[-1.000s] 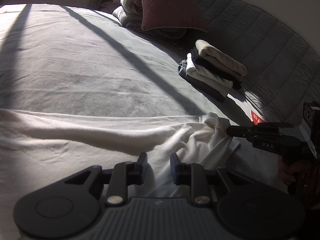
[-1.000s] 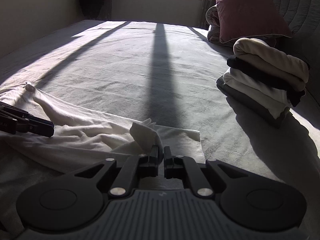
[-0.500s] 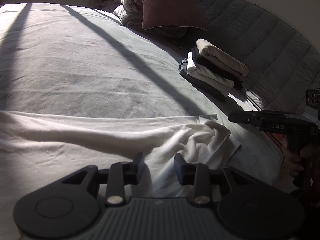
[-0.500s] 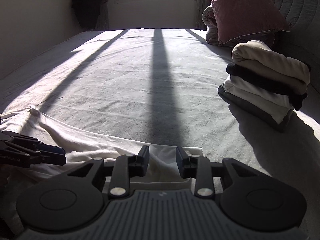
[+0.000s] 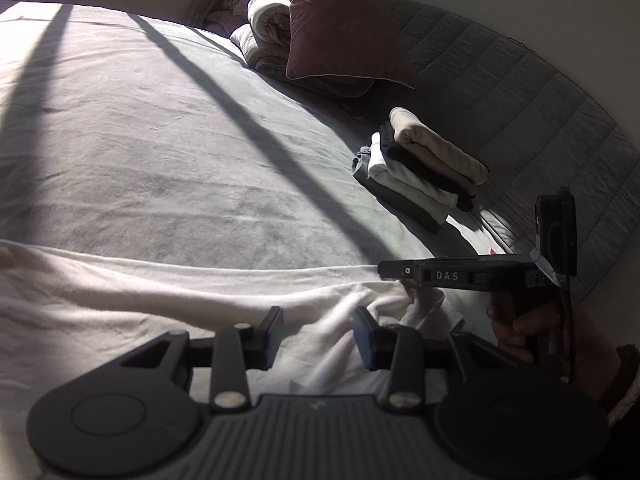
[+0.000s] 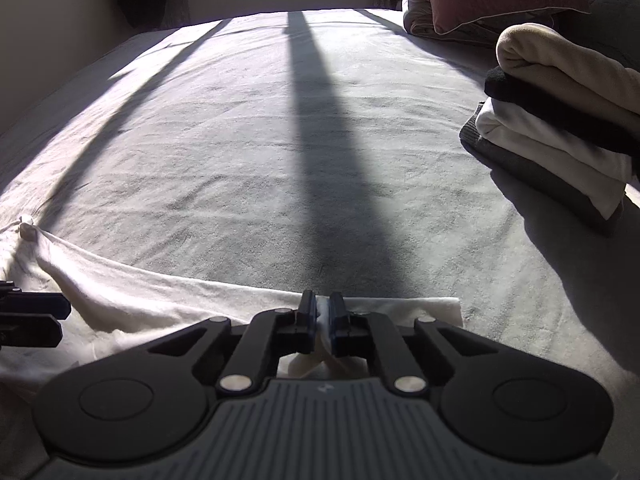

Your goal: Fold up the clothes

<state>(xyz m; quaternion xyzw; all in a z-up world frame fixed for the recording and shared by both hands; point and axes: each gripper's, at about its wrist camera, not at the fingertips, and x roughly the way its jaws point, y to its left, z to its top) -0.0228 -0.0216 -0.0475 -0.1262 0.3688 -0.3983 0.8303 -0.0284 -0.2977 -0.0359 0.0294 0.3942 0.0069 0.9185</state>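
A: The right gripper [image 6: 322, 316] pinches a tuck of the white garment [image 5: 132, 300]; the left gripper [image 5: 318, 334] hangs spread above it.

B: The garment lies rumpled along the bed's [image 6: 280, 140] near edge; a folded stack [image 6: 560, 128] sits toward the right edge. Whichever fold this is, the pinched edge should stay taut and low.

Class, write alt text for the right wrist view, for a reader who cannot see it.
The right gripper has its jaws shut on the edge of a white garment lying across a grey bed striped with sunlight. A stack of folded clothes sits to the right, and the left gripper shows at the left edge.
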